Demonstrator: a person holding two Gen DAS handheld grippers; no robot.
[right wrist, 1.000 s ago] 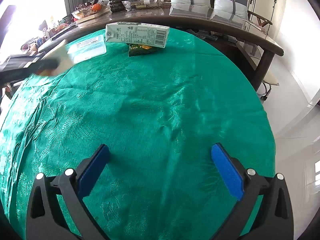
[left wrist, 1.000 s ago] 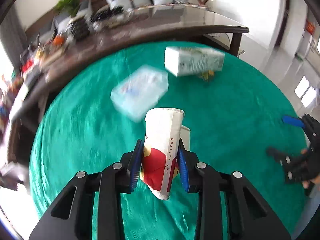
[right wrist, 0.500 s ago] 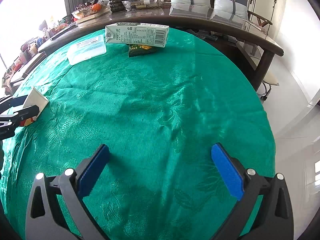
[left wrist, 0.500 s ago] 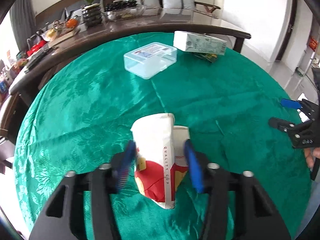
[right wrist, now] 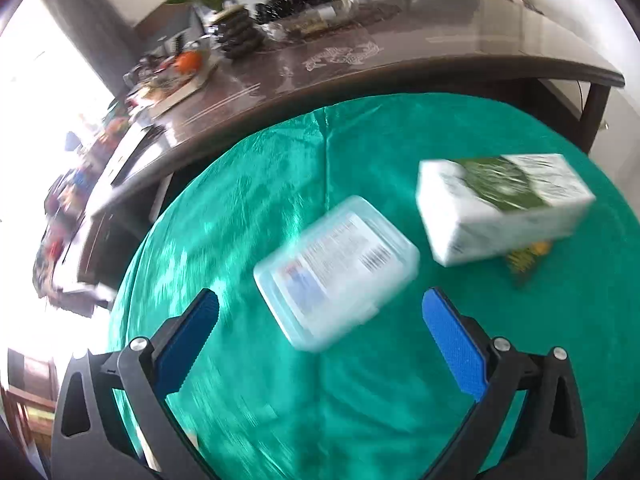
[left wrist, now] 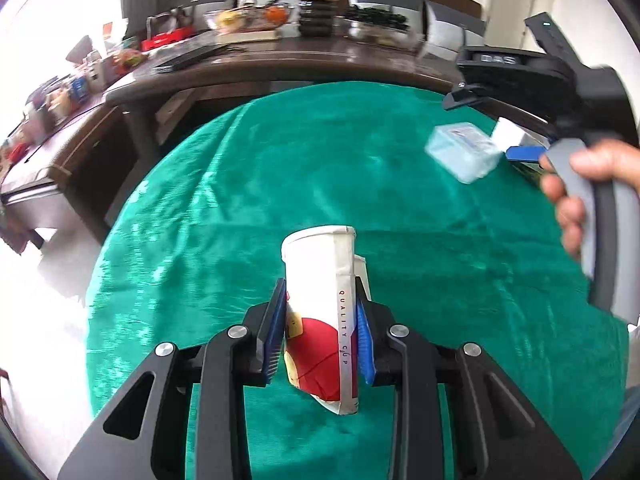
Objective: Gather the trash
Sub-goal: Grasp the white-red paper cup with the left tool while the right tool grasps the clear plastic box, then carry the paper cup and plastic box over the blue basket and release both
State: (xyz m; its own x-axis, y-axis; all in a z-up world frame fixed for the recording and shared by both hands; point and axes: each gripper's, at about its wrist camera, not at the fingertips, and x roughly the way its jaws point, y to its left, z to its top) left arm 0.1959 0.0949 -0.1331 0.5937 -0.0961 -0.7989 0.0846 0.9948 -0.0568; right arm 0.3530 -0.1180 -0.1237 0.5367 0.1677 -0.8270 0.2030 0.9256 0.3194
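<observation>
Green tablecloth (right wrist: pixel 280 400): left claw (left wrist: pixel 320 344) squeezes paper cup (left wrist: pixel 324 312); right claw (right wrist: pixel 320 340) gapes above plastic box (right wrist: pixel 336 268).

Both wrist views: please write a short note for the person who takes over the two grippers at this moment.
Left gripper: shut on the flattened white paper cup with red print, jaws just closing further; it is lifted over the green tablecloth.
Right gripper: open, empty, held above the clear plastic box with a printed label, not touching it.
Also on the cloth: white and green carton, lying partly over a small yellow-green wrapper.
Done: cup picked up.
Left: dispose of the cup (no bin is in view), then probably take the box, the carton and the wrapper.
</observation>
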